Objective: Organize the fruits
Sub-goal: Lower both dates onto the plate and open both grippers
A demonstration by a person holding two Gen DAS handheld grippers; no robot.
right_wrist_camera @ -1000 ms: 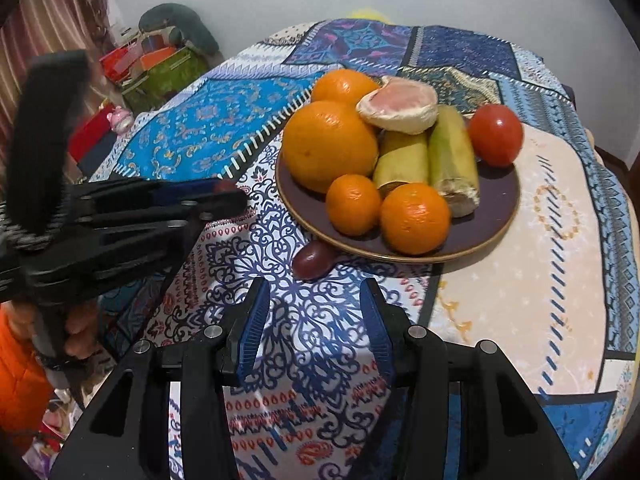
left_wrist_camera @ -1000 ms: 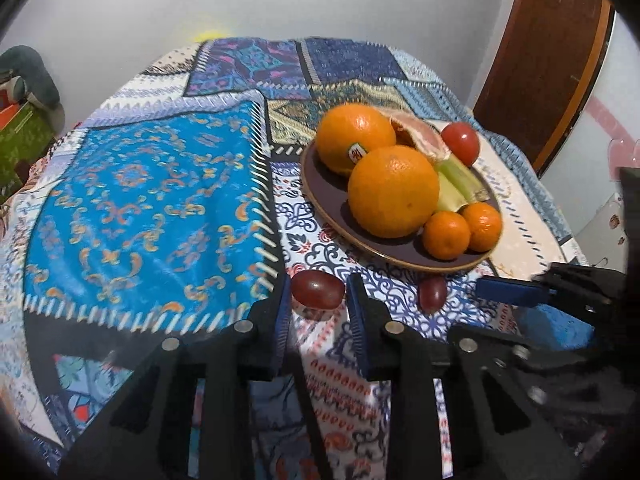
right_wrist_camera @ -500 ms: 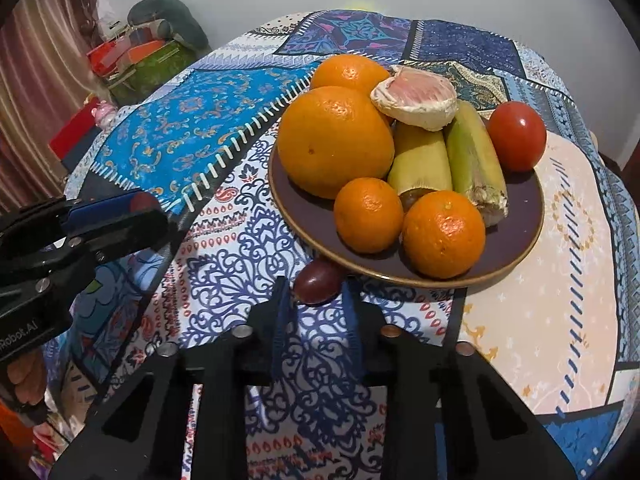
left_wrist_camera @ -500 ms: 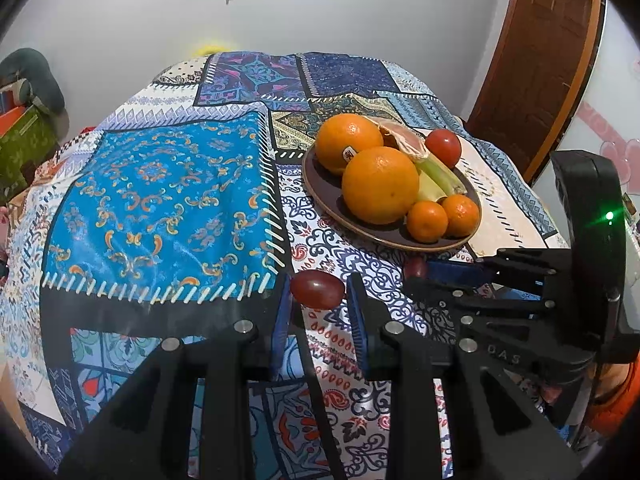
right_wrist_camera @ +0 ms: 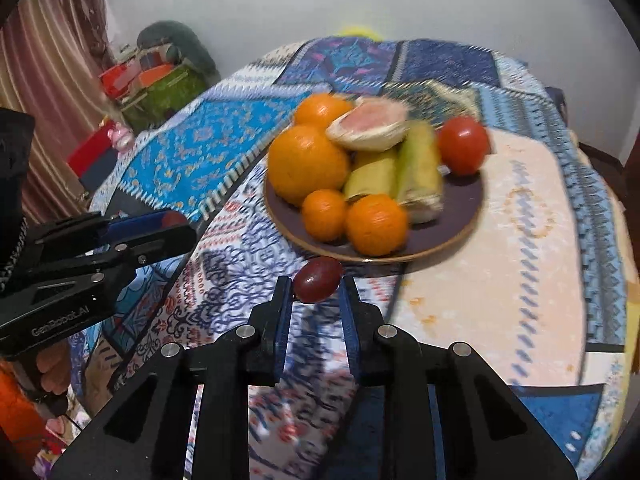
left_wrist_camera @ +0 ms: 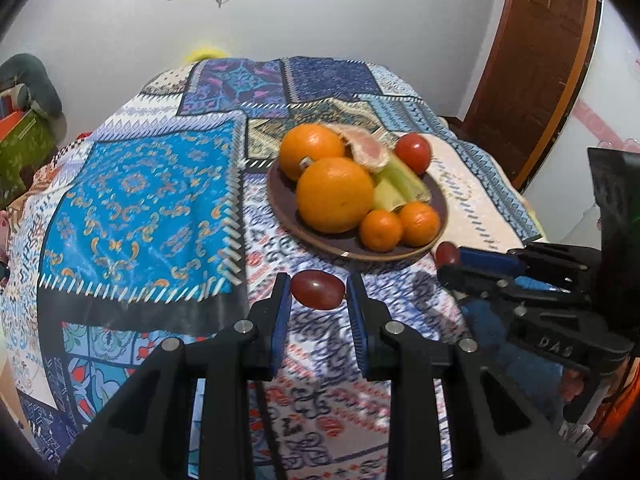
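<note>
Two grippers, left [left_wrist_camera: 318,296] and right [right_wrist_camera: 316,286], fingers each pinching a red grape just off the plate [right_wrist_camera: 464,208] rim.

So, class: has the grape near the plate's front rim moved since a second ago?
Yes. The grape lay on the cloth touching the plate rim; now the right gripper is shut on it, lifted just clear of the rim.

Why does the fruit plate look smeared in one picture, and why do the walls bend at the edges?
Right wrist view: motion blur smears the plate, its oranges and the tablecloth, while the grape in the right gripper stays sharp. Left wrist view: crisper, only mild blur. Both views: the fisheye lens curves the room and darkens the corners.
</note>
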